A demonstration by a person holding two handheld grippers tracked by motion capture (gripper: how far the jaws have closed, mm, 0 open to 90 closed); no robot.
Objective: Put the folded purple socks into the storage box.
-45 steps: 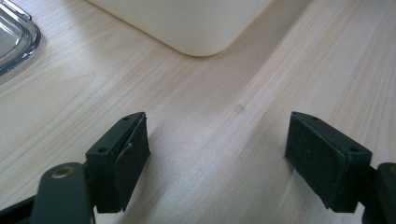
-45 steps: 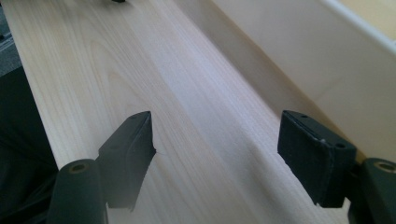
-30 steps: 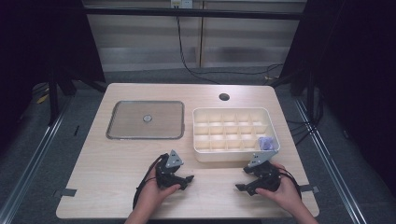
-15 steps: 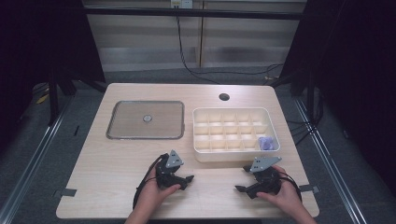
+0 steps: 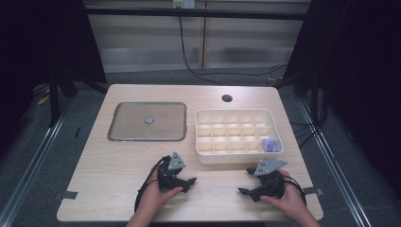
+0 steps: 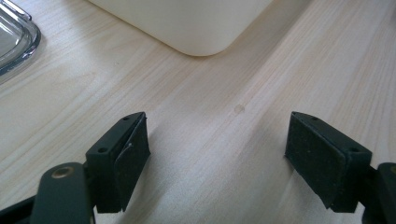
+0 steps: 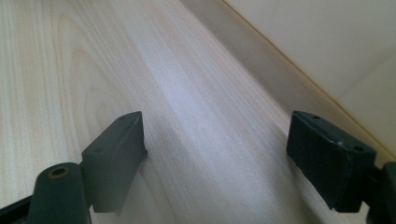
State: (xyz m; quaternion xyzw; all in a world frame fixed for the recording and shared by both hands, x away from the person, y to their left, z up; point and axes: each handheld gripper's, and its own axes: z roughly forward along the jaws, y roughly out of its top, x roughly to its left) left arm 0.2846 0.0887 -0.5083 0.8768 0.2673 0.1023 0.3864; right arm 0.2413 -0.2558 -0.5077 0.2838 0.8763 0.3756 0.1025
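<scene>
Wooden table (image 5: 118,165) holding: one white compartment box (image 5: 236,158), divided into a grid of small cells, with a single small purple item (image 5: 269,144) in its near right corner cell; other cells look bare. One clear square lid (image 5: 147,121) with a centre knob, flat to the box's left. Left gripper (image 5: 190,181) and right gripper (image 5: 242,191) rest on the table just before the box, jaws spread, nothing between them.

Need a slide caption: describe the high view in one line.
Both hands rest open grippers, left gripper and right gripper, before the divided tray holding one purple item.
</scene>
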